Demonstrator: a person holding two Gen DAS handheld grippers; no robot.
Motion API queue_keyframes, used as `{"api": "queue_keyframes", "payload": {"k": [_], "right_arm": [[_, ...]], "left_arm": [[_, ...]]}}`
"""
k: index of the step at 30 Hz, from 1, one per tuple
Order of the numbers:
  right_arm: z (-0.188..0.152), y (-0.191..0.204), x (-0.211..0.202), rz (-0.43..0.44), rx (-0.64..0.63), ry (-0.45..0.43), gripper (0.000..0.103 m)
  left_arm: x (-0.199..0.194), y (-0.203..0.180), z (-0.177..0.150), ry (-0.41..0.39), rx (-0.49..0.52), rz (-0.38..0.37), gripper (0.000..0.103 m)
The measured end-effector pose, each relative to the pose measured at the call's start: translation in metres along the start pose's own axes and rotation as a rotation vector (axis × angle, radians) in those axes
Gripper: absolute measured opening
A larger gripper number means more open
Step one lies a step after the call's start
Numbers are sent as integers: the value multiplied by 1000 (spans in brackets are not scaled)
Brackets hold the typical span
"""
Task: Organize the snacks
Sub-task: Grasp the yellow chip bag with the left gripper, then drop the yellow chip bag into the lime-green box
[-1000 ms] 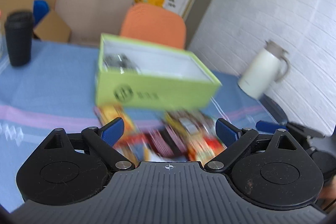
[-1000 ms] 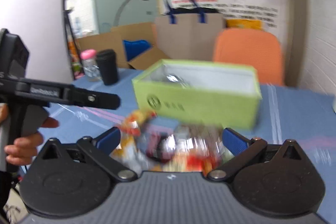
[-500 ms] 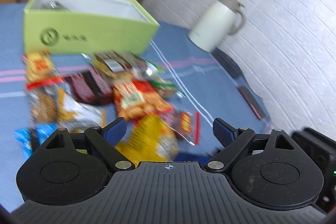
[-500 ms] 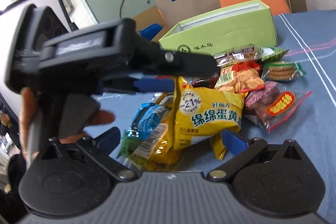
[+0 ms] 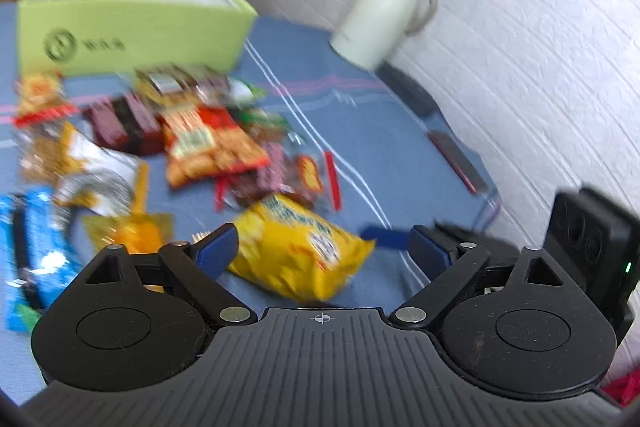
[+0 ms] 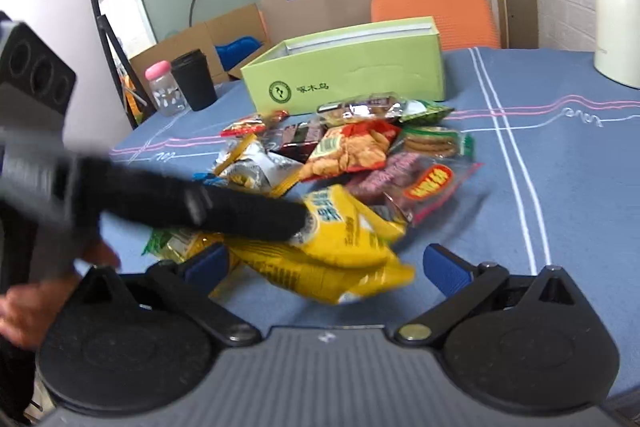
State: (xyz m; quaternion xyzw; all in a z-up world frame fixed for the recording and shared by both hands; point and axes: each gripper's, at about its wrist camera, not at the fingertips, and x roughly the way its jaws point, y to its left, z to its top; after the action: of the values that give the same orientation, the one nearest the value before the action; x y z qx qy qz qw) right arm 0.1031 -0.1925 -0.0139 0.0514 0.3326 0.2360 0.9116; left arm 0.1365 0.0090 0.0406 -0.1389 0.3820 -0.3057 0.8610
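A pile of snack packets lies on the blue tablecloth [image 6: 560, 187] in front of an open light-green box [image 5: 132, 31] [image 6: 352, 75]. Nearest is a yellow bag [image 5: 296, 251] [image 6: 340, 247]. A red-orange bag [image 5: 208, 147] [image 6: 348, 151] and a blue packet [image 5: 32, 247] lie farther out. My left gripper [image 5: 323, 247] hovers over the yellow bag, its jaws opening, with the bag between the fingers but not pressed. My right gripper [image 6: 326, 265] stands open at the same bag from the other side. The left gripper's black body [image 6: 200, 207] crosses the right wrist view.
A white jug [image 5: 384, 15] [image 6: 618, 11] stands at the table's far right by the brick wall. A black cup [image 6: 194, 79] and a pink-lidded bottle [image 6: 164, 89] sit far left. An orange chair [image 6: 432, 11] and a paper bag [image 6: 320, 3] are behind the box. A dark phone [image 5: 456, 161] lies near the right edge.
Both grippers have dropped and tipped down from the green box toward the snack pile. The yellow bag now lies between both pairs of fingers. The left gripper has swung lower across the right view.
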Motion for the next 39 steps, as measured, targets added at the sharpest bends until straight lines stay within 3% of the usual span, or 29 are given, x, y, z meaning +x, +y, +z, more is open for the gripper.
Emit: {"api": "queue_keyframes", "payload": {"k": [6, 13, 20, 22, 23, 24, 25, 26, 32, 39], "right_arm": [[-13, -12, 8, -35, 64, 14, 103], [-22, -9, 10, -55, 61, 35, 102], [-12, 3, 14, -23, 3, -19, 102], [-12, 6, 23, -9, -19, -15, 102], [-13, 7, 26, 3, -18, -12, 101], [-14, 9, 28, 22, -17, -10, 99], [-15, 12, 27, 37, -21, -13, 80], [-15, 15, 26, 37, -23, -13, 67], [3, 26, 12, 42, -67, -85, 68], [76, 29, 36, 51, -211, -210, 69]], "left_arm": [[-12, 19, 8, -47, -95, 43, 86], [15, 31, 3, 21, -237, -40, 85], [34, 30, 2, 59, -233, -4, 83], [36, 28, 0, 60, -212, 17, 78], [37, 27, -1, 67, -200, 21, 70], [38, 26, -2, 74, -185, 28, 52], [39, 25, -4, 86, -170, 32, 43], [38, 25, -7, 85, -163, 35, 39], [21, 29, 1, 16, -200, -26, 36], [8, 30, 66, -156, -113, -4, 40]]}}
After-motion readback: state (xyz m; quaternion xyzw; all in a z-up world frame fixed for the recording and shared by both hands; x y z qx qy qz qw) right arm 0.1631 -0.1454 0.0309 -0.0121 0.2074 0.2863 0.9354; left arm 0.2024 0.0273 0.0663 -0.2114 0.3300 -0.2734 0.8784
